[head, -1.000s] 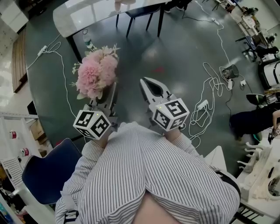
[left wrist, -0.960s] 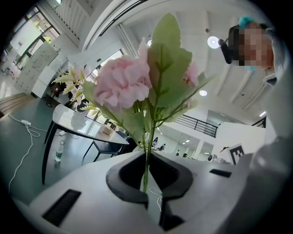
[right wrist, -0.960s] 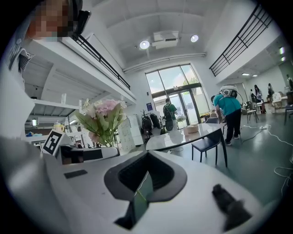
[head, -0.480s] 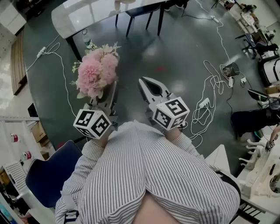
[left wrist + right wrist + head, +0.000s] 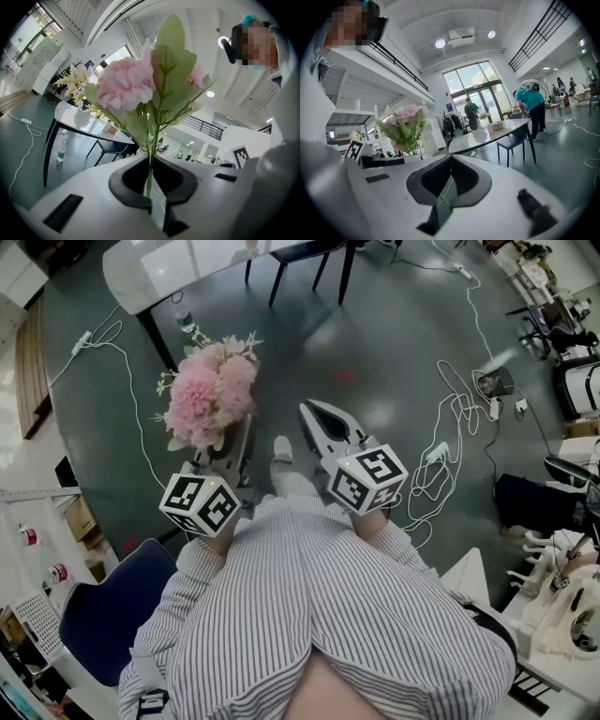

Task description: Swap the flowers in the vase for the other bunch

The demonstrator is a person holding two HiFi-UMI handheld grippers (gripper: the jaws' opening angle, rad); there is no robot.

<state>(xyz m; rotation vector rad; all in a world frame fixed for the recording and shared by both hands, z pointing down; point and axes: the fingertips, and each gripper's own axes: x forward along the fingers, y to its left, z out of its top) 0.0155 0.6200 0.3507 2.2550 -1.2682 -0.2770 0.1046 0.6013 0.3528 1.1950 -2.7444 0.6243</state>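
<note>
A bunch of pink flowers (image 5: pixel 208 395) with green leaves stands up from my left gripper (image 5: pixel 236 432), which is shut on its thin green stem (image 5: pixel 149 171). In the left gripper view the pink bloom (image 5: pixel 125 85) fills the middle, above the left gripper (image 5: pixel 150 190). A second bunch of pale, spiky flowers (image 5: pixel 71 80) stands on the glossy white table (image 5: pixel 77 123) further off; its vase is hard to make out. My right gripper (image 5: pixel 315 412) is held level beside the left one, shut with nothing in it. In the right gripper view the right gripper (image 5: pixel 450 158) points at the table (image 5: pixel 487 136), with the pink bunch (image 5: pixel 405 124) to its left.
The white table (image 5: pixel 187 268) lies ahead with a black chair (image 5: pixel 300 254) tucked under it and a water bottle (image 5: pixel 187 326) on the floor by its leg. Cables (image 5: pixel 450 427) trail over the floor on the right. A blue chair (image 5: pixel 103 615) is behind on the left. Two people (image 5: pixel 529 103) stand beyond the table.
The person has stepped toward the table: a shoe now shows between the grippers, and both grippers, the left still on the pink bunch, have moved ahead. Neither grip has changed.
</note>
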